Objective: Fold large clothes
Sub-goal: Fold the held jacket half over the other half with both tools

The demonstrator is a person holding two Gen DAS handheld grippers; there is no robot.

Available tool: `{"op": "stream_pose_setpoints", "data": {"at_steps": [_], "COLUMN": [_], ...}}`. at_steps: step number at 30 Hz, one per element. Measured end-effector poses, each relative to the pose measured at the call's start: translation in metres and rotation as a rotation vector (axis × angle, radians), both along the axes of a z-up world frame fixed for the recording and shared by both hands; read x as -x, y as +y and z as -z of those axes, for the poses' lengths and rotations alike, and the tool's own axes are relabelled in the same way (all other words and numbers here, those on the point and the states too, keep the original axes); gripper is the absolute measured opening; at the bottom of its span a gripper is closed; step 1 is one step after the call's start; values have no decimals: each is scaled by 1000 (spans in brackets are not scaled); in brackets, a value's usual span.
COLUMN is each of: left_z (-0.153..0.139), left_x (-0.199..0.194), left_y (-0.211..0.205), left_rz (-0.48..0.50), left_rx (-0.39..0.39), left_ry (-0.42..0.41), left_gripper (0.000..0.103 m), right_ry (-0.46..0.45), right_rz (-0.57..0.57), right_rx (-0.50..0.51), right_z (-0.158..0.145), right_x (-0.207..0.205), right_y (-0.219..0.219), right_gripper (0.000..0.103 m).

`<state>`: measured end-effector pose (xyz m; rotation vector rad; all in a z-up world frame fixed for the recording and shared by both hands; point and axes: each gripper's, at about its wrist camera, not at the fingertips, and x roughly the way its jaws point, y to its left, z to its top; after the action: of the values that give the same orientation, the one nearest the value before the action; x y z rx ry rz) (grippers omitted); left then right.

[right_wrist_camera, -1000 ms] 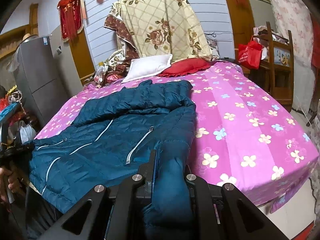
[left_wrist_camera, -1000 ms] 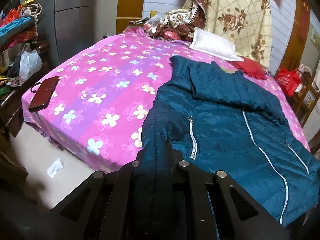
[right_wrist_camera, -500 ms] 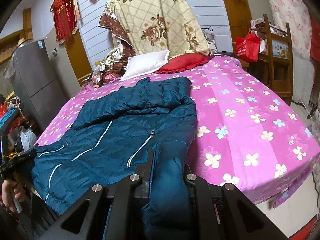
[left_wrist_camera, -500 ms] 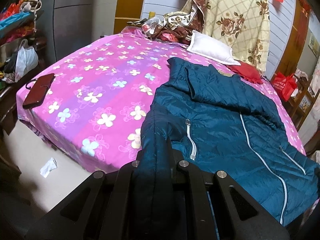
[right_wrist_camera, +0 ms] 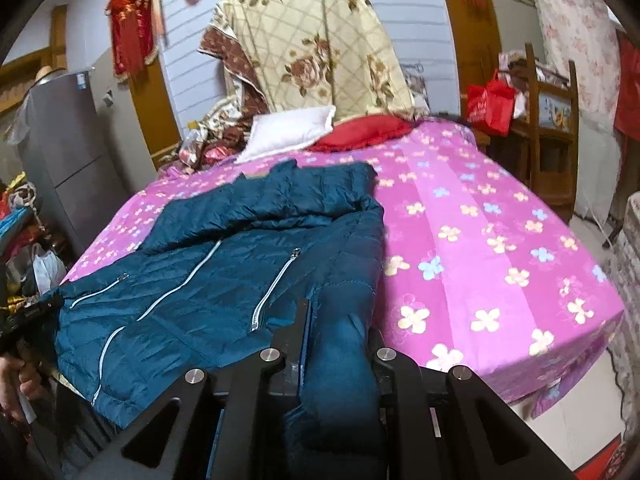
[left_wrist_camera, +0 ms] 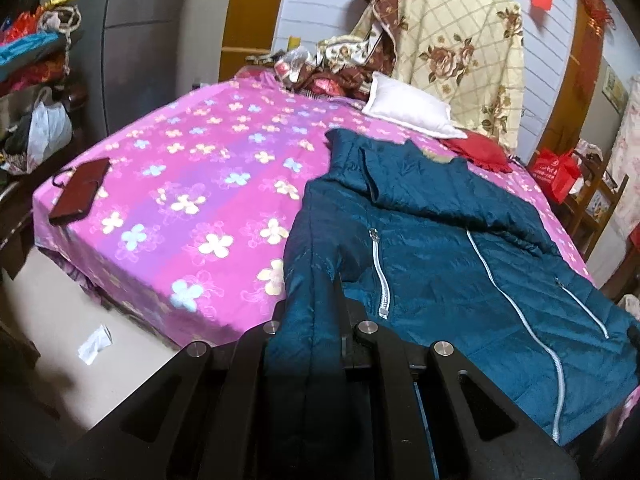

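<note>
Quilted teal jacket (left_wrist_camera: 440, 248) on flowered pink bedsheet (left_wrist_camera: 192, 184), puffy sleeves clenched in left tool (left_wrist_camera: 308, 320) and right tool (right_wrist_camera: 340, 336)

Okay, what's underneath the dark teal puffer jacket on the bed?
The dark teal quilted puffer jacket lies on the pink flower-print bedsheet, which shows all around it. Whatever sits directly beneath the jacket is covered.
</note>
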<state>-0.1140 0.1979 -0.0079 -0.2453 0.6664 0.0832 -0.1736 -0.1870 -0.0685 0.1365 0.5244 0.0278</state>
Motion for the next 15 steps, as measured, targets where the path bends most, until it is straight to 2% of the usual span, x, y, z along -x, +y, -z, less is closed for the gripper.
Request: {"op": "stream_pose_setpoints", "data": {"at_steps": [8, 13, 15], "left_z": [-28, -75, -86], "left_x": [42, 58, 53], "left_y": [20, 16, 13], "left_rz": [-44, -34, -23], "left_rx": [100, 80, 69], "left_ry": [-110, -243, -266], "left_gripper": [6, 6, 6], "right_ry": [-136, -243, -270], "right_rz": [-8, -17, -21], "right_rx": [20, 14, 6], "right_z": [-16, -49, -59], "right_x": [51, 71, 69], "right_y": [3, -1, -5], "right_gripper": [13, 13, 13]}}
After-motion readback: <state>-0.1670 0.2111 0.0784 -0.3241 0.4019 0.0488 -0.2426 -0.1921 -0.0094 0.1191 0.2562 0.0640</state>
